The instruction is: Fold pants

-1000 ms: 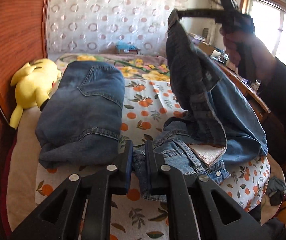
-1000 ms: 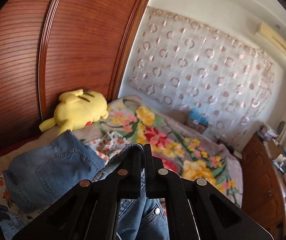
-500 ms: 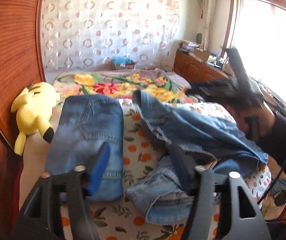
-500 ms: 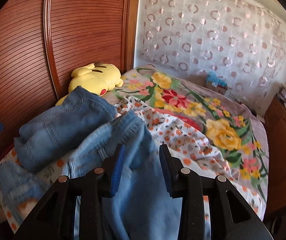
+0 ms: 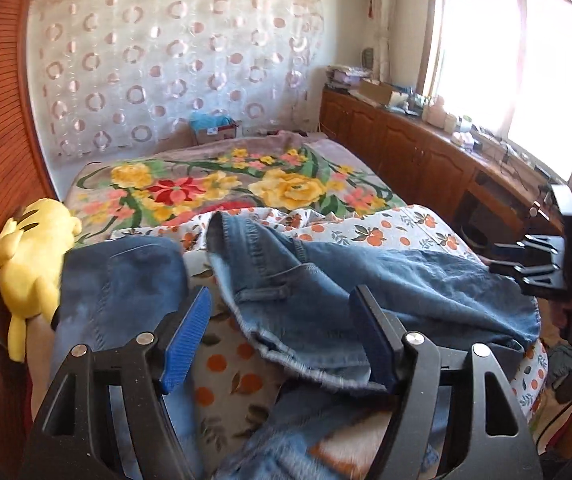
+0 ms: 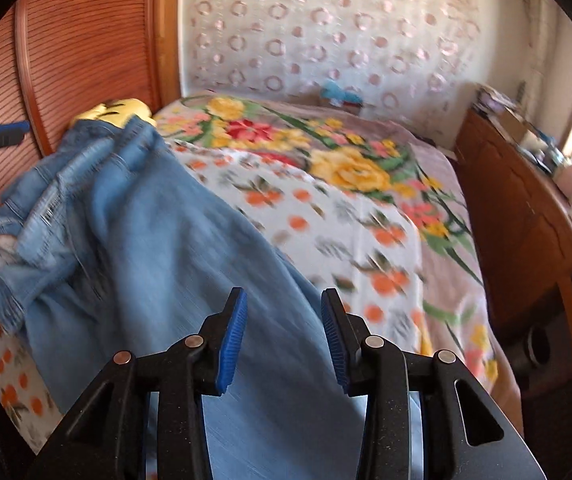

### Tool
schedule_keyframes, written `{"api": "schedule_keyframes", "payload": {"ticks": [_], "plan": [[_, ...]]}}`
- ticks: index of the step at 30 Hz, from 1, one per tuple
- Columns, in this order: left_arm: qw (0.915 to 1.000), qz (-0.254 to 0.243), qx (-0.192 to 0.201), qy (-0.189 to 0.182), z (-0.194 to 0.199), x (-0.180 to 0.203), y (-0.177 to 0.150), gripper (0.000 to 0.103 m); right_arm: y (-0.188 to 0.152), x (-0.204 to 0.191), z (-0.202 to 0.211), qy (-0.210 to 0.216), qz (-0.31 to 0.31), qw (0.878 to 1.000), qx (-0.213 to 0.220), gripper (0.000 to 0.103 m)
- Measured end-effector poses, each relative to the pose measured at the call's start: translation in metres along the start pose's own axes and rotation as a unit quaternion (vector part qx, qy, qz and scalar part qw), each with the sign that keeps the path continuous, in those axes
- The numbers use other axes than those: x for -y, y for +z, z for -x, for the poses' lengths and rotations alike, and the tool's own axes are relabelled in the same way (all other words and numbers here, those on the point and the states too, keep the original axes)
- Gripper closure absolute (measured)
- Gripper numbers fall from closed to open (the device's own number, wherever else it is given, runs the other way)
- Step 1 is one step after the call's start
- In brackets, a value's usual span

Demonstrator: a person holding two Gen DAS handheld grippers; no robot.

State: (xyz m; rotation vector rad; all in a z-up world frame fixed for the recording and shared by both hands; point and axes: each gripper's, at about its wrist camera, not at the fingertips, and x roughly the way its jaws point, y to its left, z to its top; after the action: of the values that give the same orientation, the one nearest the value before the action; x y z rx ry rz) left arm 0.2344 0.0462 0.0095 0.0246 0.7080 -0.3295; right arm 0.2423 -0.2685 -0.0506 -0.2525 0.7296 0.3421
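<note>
left tool (image 5: pixel 281 334) – jaws apart, empty | right tool (image 6: pixel 283 330) – just opened, empty | pants (image 6: pixel 165 248) below both

The jeans (image 5: pixel 366 292) are blue denim cloth, matt, with stitched seams and a frayed, rough hem; a second, darker pair (image 5: pixel 121 280) is the same coarse weave. The sheet (image 6: pixel 326 216) under them is thin matt cotton with an orange print, over a plush, soft floral blanket (image 5: pixel 213 184). The toy (image 5: pixel 33 264) is fuzzy yellow plush. Each tool, left (image 5: pixel 281 340) and right (image 6: pixel 283 336), is matt black plastic with shiny metal rivets and ribbed blue pads (image 6: pixel 231 340) that look rubbery. The wardrobe (image 6: pixel 77 48) and cabinets (image 5: pixel 406 152) are glossy reddish wood, the wardrobe finely ridged. The curtain (image 5: pixel 173 68) is sheer cloth.
</note>
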Motion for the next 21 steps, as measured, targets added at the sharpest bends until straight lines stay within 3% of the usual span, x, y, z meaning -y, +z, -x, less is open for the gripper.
{"api": "schedule_keyframes", "payload": {"ticks": [4, 15, 16, 19, 21], "plan": [[0.9997, 0.003, -0.023, 0.000, -0.028, 0.003, 0.011, 0.031, -0.024, 0.023, -0.008, -0.023, -0.027, 0.999, -0.024, 0.061], [0.9971, 0.003, -0.067, 0.037, -0.087, -0.004, 0.030, 0.031, -0.033, 0.042, -0.029, 0.015, -0.051, 0.997, -0.058, 0.061], [0.9966, 0.005, -0.072, 0.041, -0.092, -0.006, 0.032, 0.031, -0.035, 0.044, -0.028, 0.018, -0.053, 0.997, -0.057, 0.075], [0.9954, 0.005, -0.082, 0.049, -0.105, -0.011, 0.033, 0.034, -0.037, 0.045, -0.025, 0.033, -0.050, 0.997, -0.047, 0.097], [0.9944, 0.006, -0.092, 0.052, -0.115, -0.014, 0.032, 0.043, -0.035, 0.049, -0.020, 0.029, -0.049, 0.998, -0.031, 0.099]]}}
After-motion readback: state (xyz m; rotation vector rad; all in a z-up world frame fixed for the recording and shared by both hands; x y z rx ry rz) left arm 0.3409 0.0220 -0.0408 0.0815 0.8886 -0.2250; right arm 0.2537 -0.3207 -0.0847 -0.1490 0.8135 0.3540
